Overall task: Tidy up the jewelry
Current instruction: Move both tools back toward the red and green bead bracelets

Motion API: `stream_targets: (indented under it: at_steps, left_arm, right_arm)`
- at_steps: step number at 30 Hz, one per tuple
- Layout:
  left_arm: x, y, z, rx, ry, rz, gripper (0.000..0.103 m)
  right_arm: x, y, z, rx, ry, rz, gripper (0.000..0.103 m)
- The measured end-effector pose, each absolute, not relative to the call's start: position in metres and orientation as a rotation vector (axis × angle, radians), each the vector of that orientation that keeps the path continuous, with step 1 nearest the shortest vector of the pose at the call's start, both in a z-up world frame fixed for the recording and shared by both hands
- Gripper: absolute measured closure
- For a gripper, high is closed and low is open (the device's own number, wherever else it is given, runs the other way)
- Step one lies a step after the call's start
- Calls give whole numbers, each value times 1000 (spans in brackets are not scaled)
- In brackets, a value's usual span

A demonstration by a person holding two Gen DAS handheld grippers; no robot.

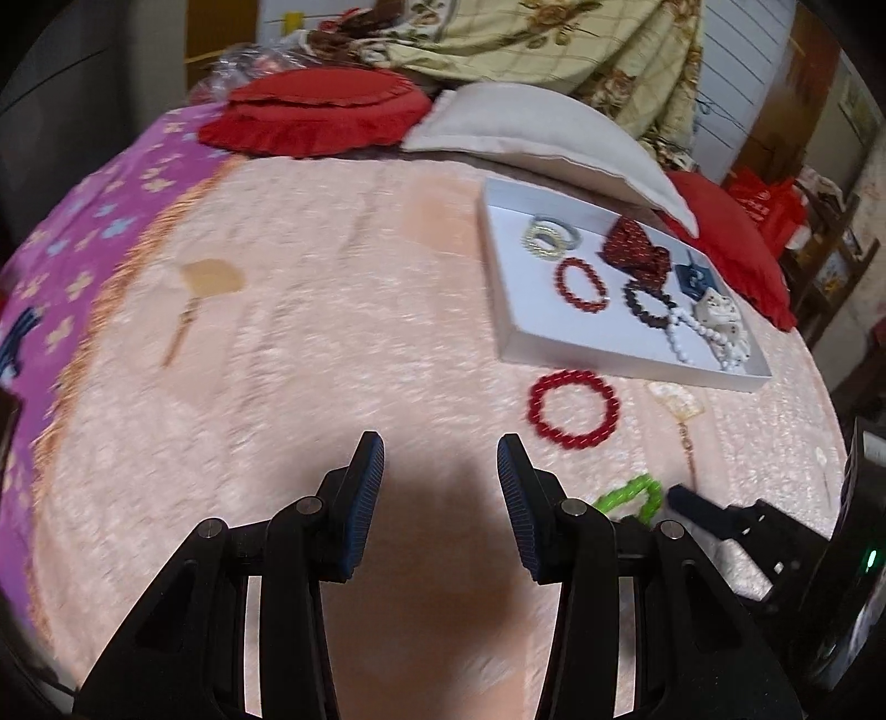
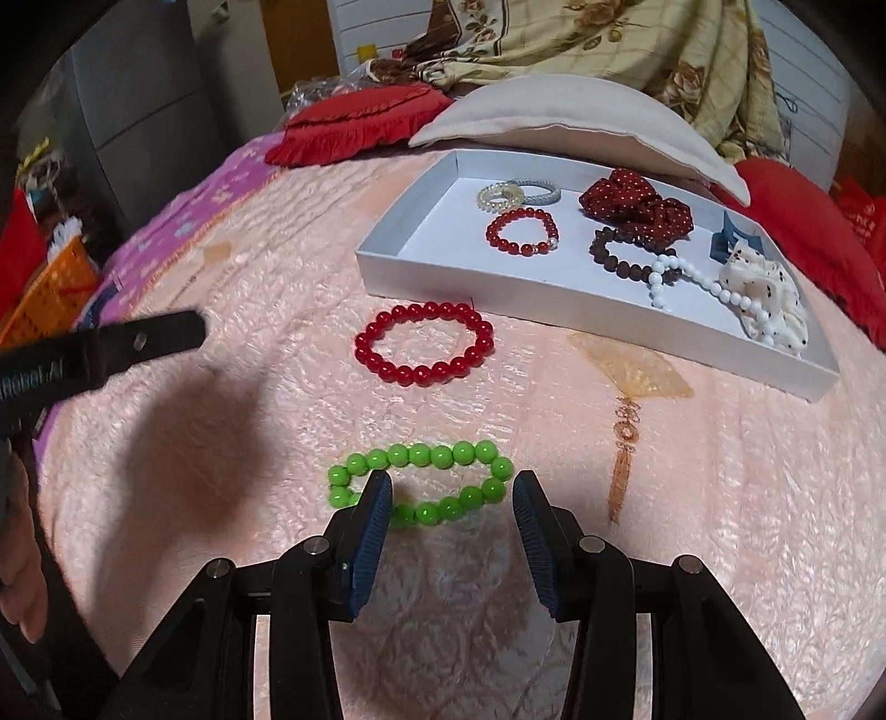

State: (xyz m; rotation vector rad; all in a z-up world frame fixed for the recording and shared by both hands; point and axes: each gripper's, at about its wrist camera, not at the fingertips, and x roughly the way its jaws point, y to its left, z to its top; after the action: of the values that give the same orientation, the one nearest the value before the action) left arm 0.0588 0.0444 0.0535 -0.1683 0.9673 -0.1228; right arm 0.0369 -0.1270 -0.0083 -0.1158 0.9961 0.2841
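Note:
A green bead bracelet (image 2: 421, 455) lies on the pink bedspread right at my right gripper (image 2: 451, 487). Its jaws stand open astride the bracelet's near side, and the left finger (image 2: 374, 509) covers part of it. A big red bead bracelet (image 2: 423, 343) lies beyond, in front of a white tray (image 2: 470, 277) that holds several bracelets, scrunchies and a blue clip. My left gripper (image 1: 440, 448) hovers open over bare bedspread with nothing between its fingers. To its right lie the red bracelet (image 1: 573, 412), the green bracelet (image 1: 637, 487) and the tray (image 1: 609, 360).
Behind the tray lie a beige pillow (image 2: 581, 133) and red cushions (image 2: 354, 127), with a floral blanket (image 2: 609, 33) heaped at the back. A purple cover (image 1: 83, 232) runs along the bed's left side. An orange basket (image 2: 39, 299) stands off the bed at the left.

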Motion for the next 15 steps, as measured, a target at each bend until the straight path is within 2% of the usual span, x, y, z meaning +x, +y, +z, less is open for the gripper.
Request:
stream_targets:
  at_steps: [2,12,13,15]
  left_arm:
    - [71,35,49,-173,981,-161,61]
    - [116,-6,20,-130,1035,-253,61]
    - [119,-7,17,-127,1041,-253,61]
    - [121,-8,14,-127,1035,-256,61]
  right_arm:
    - [41,-127,-14,-125,1010,272,70]
    - [46,-140,-14,-116,981,273,85]
    - [47,-142,-14,-116,980,266,91]
    - [47,-145,-14,-97,981,271,94]
